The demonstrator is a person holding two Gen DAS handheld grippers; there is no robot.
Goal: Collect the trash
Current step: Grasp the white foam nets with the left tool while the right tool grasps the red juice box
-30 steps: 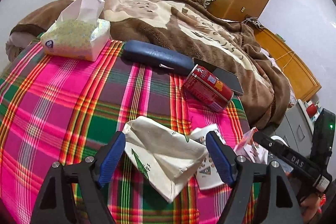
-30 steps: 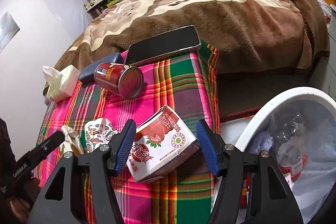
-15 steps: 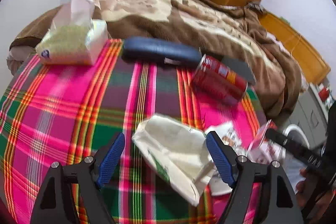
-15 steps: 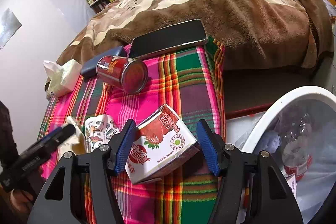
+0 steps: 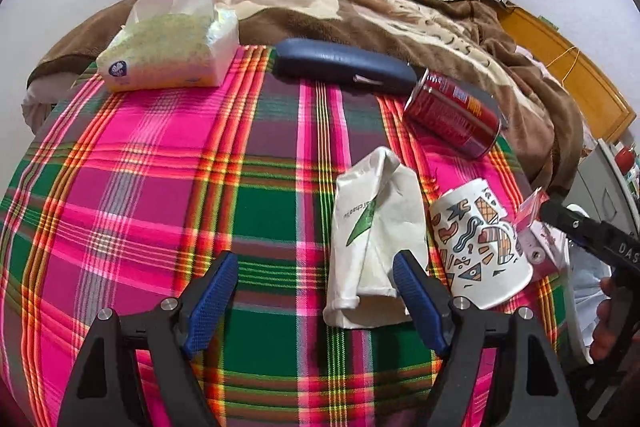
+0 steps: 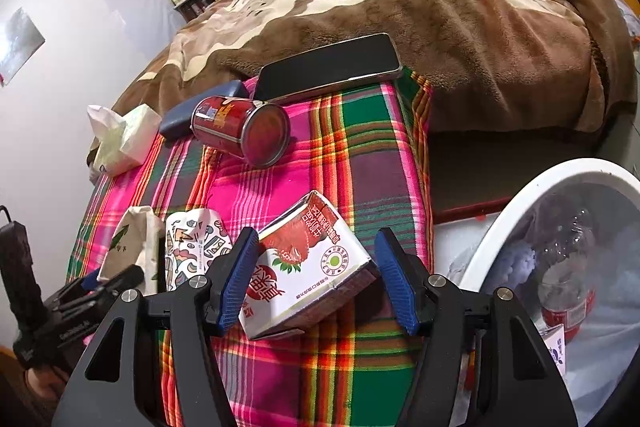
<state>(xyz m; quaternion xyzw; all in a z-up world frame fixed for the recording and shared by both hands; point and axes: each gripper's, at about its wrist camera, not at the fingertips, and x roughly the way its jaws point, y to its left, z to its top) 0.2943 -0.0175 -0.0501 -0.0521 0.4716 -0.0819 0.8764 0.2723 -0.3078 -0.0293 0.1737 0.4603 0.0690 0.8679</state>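
On the plaid cloth (image 5: 160,187) lie a crumpled white paper bag (image 5: 372,227), a patterned paper cup (image 5: 480,243) on its side and a red can (image 5: 452,115). My left gripper (image 5: 316,303) is open and empty, with the bag beside its right finger. In the right wrist view my right gripper (image 6: 316,279) is open around a red-and-white strawberry drink carton (image 6: 308,267) that rests on the cloth; the pads do not press it. The white trash bin (image 6: 560,187) stands at the right, with a plastic bottle (image 6: 568,275) and wrappers inside.
A tissue pack (image 5: 172,43), a dark blue case (image 5: 344,67) and a black phone (image 6: 328,67) lie at the cloth's far edge. A brown blanket (image 6: 440,7) covers the bed behind. The bin stands below the bed's right edge.
My left gripper has moved left, so the paper bag has gone from between its fingers to its right side. The right gripper holds about the same place around the carton.
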